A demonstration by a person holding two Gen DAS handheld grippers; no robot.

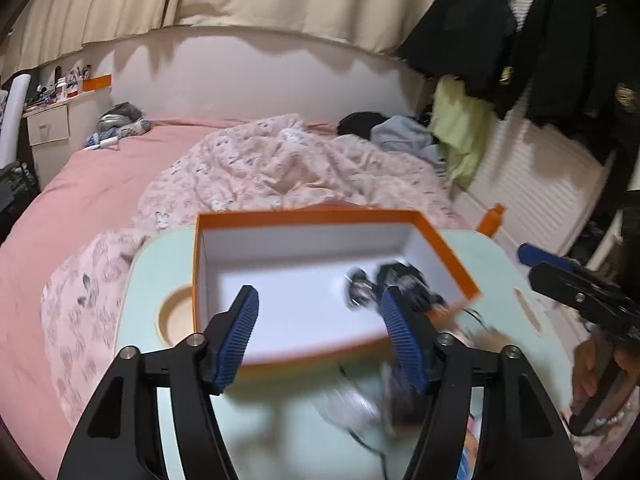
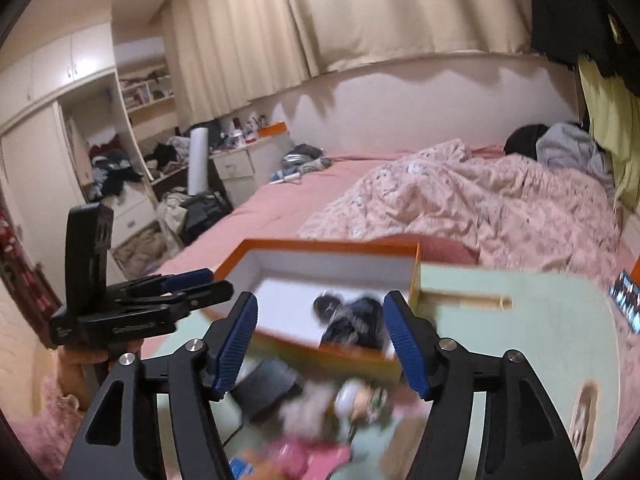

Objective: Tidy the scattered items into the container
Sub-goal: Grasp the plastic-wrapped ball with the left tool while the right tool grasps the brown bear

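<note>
An orange box [image 1: 308,216] [image 2: 328,245] with a white inside stands on a pale green lap table [image 1: 160,264] [image 2: 520,320] on the bed. Dark, blurred items [image 1: 396,280] [image 2: 352,316] lie in its right part. My left gripper [image 1: 320,294] [image 2: 192,284] hovers over the box's near edge, open, with nothing between its blue pads. My right gripper [image 2: 322,298] [image 1: 532,258] is open and empty too, just in front of the box. Loose things lie blurred on the table near me: a dark flat piece [image 2: 268,384], a small figure [image 2: 360,400], a pink item [image 2: 304,456] and a pale lump [image 1: 352,404].
The table has a round cup recess [image 1: 176,316] left of the box and a slot handle [image 2: 584,416] at the right. A pink patterned quilt [image 1: 280,168] lies crumpled behind the box. Hanging clothes [image 1: 520,48] and a louvred door are at the right.
</note>
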